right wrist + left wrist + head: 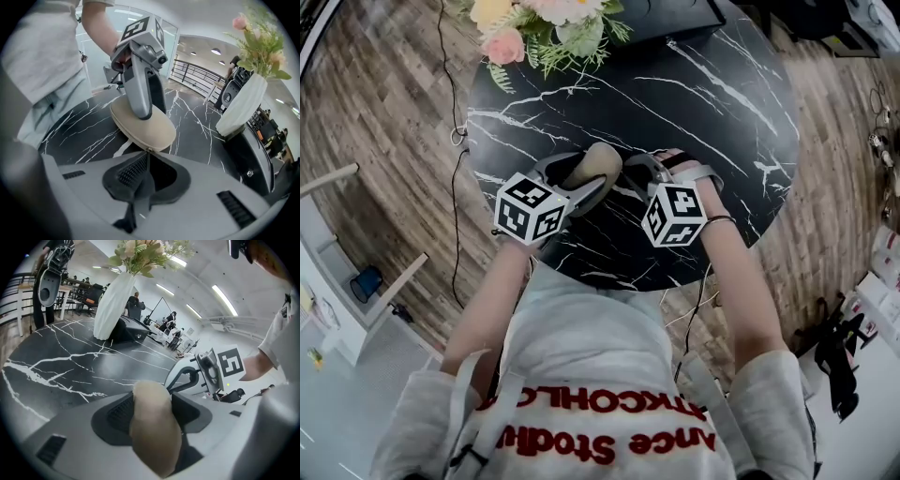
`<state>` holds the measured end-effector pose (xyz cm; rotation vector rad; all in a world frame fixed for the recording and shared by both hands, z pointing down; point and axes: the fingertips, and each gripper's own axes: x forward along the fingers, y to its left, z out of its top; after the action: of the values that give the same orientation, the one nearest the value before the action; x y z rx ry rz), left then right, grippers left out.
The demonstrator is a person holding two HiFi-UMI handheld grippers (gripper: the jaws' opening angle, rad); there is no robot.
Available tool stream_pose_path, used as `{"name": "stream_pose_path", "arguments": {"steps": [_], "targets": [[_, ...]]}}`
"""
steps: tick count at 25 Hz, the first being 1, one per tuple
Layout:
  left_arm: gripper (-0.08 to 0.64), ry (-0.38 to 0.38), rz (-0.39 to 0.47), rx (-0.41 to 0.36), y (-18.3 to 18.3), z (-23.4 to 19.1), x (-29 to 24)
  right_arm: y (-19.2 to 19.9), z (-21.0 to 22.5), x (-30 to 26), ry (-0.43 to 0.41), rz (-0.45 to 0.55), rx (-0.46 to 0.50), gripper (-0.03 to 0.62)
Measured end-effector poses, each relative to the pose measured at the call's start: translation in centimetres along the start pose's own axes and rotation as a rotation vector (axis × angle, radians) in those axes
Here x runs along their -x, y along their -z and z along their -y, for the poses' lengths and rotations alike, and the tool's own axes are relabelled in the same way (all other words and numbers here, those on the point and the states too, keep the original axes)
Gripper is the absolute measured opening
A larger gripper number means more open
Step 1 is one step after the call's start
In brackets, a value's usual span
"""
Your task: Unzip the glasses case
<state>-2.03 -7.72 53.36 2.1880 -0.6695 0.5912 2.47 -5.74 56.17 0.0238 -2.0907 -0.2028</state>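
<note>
Left gripper point(140, 110): clamped on the beige glasses case point(150, 129), holding it over the table point(675, 94), toward its near edge.
Right gripper point(146, 161): closed at the case's rim, apparently pinching the zipper pull point(148, 150).
Progress: the case looks fully zipped; the whole zip remains to be drawn.

In the head view the left gripper point(581, 183) and the right gripper point(645, 173) cover most of the glasses case point(598, 161); only its tan top shows. There the flowers point(548, 28) are cut by the upper edge and hide their vase. In the right gripper view the zip pull point(148, 150) is a tiny metal speck, mostly hidden between the closed jaws. The far people point(136, 303) beyond the desk point(56, 362) are too small to tell apart.
</note>
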Motion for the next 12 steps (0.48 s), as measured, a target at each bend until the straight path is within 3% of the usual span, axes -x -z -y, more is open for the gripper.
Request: {"name": "stream_pose_path", "arguments": {"steps": [12], "targets": [[0.259, -0.004, 0.009, 0.004, 0.02, -0.02, 0.06, -0.52, -0.50, 0.05, 0.045, 0.105, -0.308, 0.038]]}}
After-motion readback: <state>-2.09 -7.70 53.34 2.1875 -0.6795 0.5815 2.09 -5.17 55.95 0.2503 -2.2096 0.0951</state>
